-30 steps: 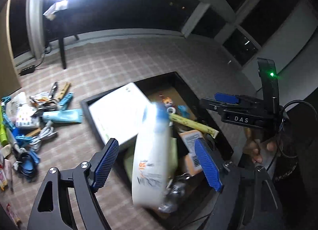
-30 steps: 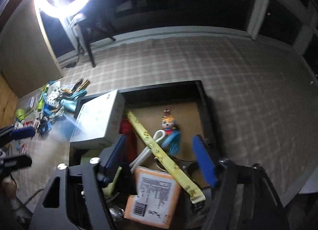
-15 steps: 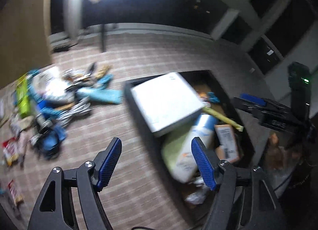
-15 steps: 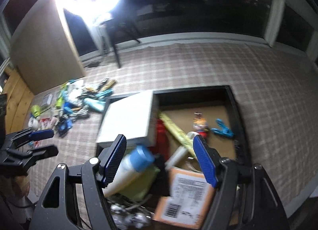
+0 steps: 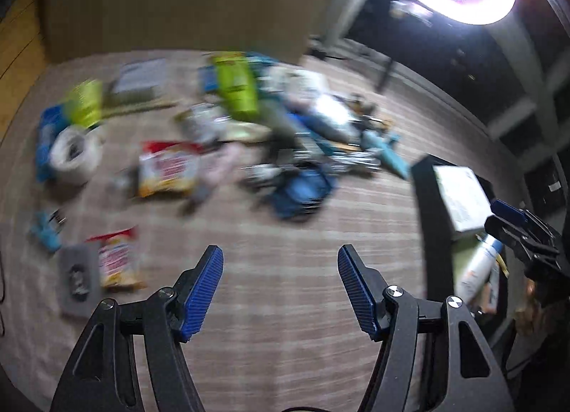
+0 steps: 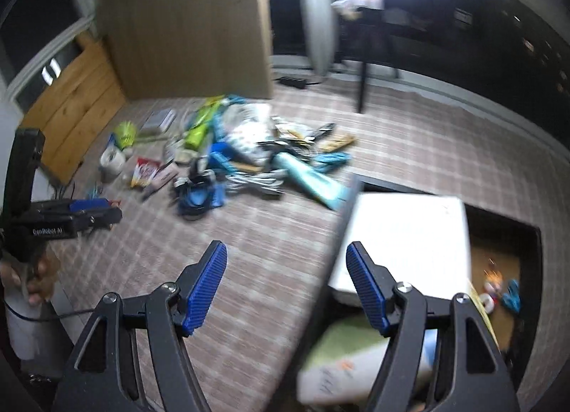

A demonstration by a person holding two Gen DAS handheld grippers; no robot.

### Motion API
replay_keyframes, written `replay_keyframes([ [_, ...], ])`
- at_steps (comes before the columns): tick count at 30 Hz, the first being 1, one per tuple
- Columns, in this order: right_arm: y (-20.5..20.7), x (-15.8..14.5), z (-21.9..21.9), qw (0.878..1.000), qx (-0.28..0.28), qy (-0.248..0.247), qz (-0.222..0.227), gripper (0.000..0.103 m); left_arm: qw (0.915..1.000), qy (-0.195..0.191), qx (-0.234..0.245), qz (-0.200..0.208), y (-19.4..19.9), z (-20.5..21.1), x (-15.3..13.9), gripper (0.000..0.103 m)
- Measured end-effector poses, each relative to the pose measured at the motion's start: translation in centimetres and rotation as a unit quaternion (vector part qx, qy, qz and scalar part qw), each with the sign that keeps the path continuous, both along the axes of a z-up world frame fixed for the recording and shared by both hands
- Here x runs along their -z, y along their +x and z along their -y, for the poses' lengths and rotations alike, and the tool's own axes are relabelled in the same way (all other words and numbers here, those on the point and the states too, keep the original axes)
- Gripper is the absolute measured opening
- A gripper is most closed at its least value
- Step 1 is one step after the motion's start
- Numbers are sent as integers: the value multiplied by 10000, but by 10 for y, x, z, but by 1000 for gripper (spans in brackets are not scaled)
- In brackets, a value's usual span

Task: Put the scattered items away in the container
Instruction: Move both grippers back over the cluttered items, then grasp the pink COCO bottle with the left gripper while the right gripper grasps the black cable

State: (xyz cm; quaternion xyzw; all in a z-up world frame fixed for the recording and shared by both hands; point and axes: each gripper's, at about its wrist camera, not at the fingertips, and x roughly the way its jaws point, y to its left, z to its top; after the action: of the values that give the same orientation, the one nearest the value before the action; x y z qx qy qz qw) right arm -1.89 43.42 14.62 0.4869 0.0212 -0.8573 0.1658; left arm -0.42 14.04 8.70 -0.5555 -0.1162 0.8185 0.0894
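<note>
Left gripper [image 5: 280,285]: jaws spread, just narrowing, nothing held | right gripper [image 6: 286,285]: spread, empty | scattered items [image 5: 228,148] heaped on carpet, container [image 6: 498,219] beside | one separable item should be approached squarely.

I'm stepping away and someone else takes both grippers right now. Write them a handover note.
Left gripper: empty; jaws apart but have just been closing, nothing between them, over bare checked cloth.
Right gripper: open, empty, at the near-left corner of the black tray.
Done: the tray holds a white box, a white bottle and smaller bits.
Left: the scattered pile, including a teal tube, blue cable bundle, tape roll, snack packets and a green pouch. The pictures are blurred, so check each item before grasping.
</note>
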Motion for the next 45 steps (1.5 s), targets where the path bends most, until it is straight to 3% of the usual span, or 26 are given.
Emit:
replay_keyframes([
  [3,-17,10,32,9995,-261,-57,176,63,9998,-23,-212,65,-1,23,9,54],
  [6,-33,23,63,9982,-510,74,316,44,9996,-48,-286,47,-5,31,16,52],
  [12,-66,51,92,9952,-608,-70,764,32,9995,-300,-102,26,-28,26,28,45],
  [22,-90,73,118,9921,-900,171,858,30,9942,-827,689,-84,-80,4,43,37],
  [40,-116,111,142,9855,-1117,438,1202,28,9849,-1049,1362,198,-108,-13,73,37],
  [42,-116,113,142,9857,-1092,420,1211,25,9841,-1108,1381,167,-108,-15,73,33],
  [43,-116,113,141,9861,-1075,410,1202,22,9839,-1105,1392,184,-108,-15,74,22],
  [45,-114,113,138,9865,-1034,376,1211,16,9846,-1075,1366,204,-107,-15,74,19],
])
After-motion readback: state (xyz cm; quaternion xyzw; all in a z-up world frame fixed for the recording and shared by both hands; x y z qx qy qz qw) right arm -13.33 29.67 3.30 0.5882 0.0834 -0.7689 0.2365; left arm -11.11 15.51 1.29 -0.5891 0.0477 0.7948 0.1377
